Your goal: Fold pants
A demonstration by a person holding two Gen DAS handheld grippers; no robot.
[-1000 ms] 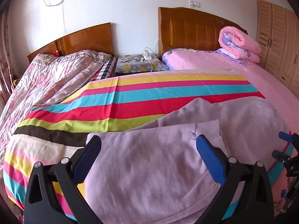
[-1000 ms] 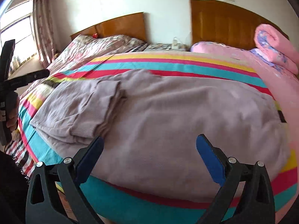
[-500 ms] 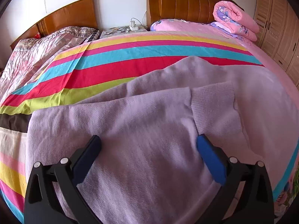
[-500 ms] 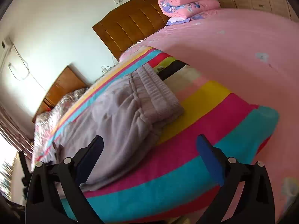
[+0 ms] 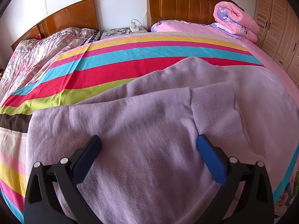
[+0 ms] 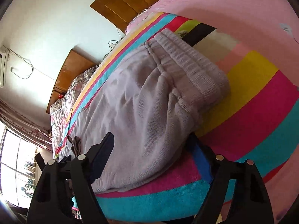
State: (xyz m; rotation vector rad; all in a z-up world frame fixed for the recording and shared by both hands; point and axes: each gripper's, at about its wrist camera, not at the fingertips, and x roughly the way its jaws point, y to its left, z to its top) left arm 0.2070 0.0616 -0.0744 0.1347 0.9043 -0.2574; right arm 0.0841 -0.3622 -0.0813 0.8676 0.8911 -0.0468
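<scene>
Lilac knit pants (image 5: 149, 130) lie flat across the striped sheet (image 5: 130, 59), already doubled, long axis running left to right in the left wrist view, with the ribbed cuff (image 5: 214, 108) at centre right. I have the left gripper (image 5: 149, 155) low over the near edge of the cloth, jaws spread wide with fabric showing in the gap, pads not pinching anything. In the right wrist view the frame is rolled hard, so the pants (image 6: 142, 97) run from the lower left up to the ribbed waistband (image 6: 190, 65) at upper centre. My right gripper (image 6: 153, 156) sits at the waistband-side near corner, jaws closing, one finger over the cloth and the other at its edge by the sheet (image 6: 243, 112); the hem looks to lie between them but the pads aren't clamped yet. So the right hand is nearer the waistband end and the left nearer the cuff end. My guess: next move is a pinch at both ends, then a fold along the long axis, cuff toward waistband. Surface is a soft bed, sheet may bunch or get pinched with the hem. Room: two wooden headboards (image 5: 186, 5) against a white wall, nightstand (image 5: 123, 31) between the beds with glasses and a charger, rolled pink quilt (image 5: 235, 20) upper right, louvred wardrobe (image 5: 276, 28) at the right edge, window (image 6: 16, 158) at lower left of the right view.
</scene>
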